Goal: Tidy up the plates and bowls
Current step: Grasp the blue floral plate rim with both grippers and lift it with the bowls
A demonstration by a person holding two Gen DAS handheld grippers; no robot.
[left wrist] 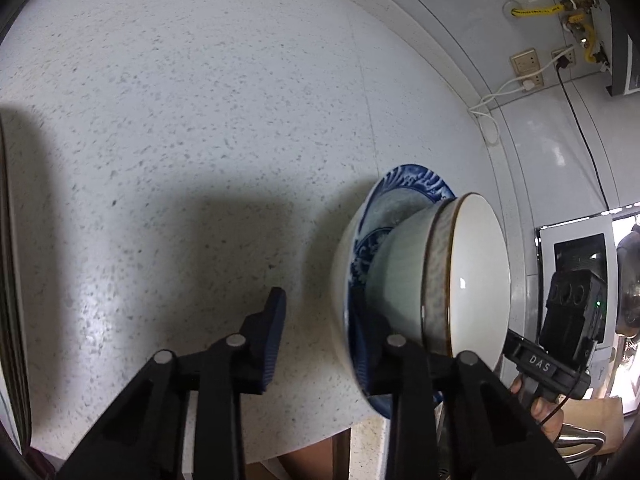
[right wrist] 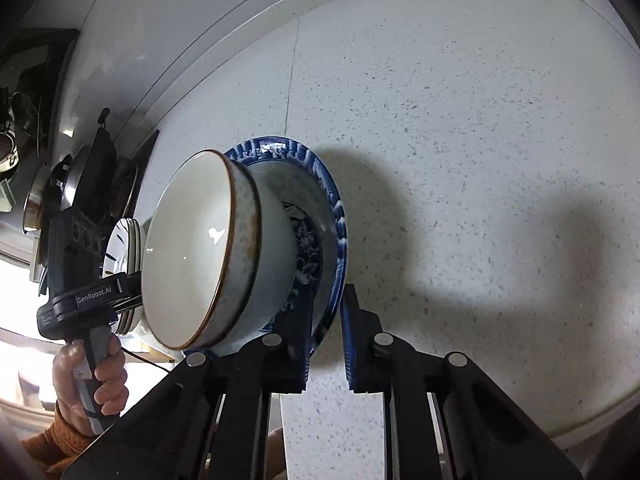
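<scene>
**Mia:** Why is the blue plate [right wrist: 332,216] up off the desk [right wrist: 480,120]?

**Ben:** The right gripper [right wrist: 325,332] has it. Its jaws are nearly closed and pinch the plate's rim, one on each side. I think that is so the whole pile can be carried at once.

**Mia:** What is on the plate?

**Ben:** A white bowl [right wrist: 192,252] sits in it, with another bowl under it, I think.

**Mia:** And the left gripper [left wrist: 316,344]?

**Ben:** Its jaws are wide apart. One is right at the plate [left wrist: 416,184], so maybe it helps keep it steady. I cannot tell if it touches.
</scene>
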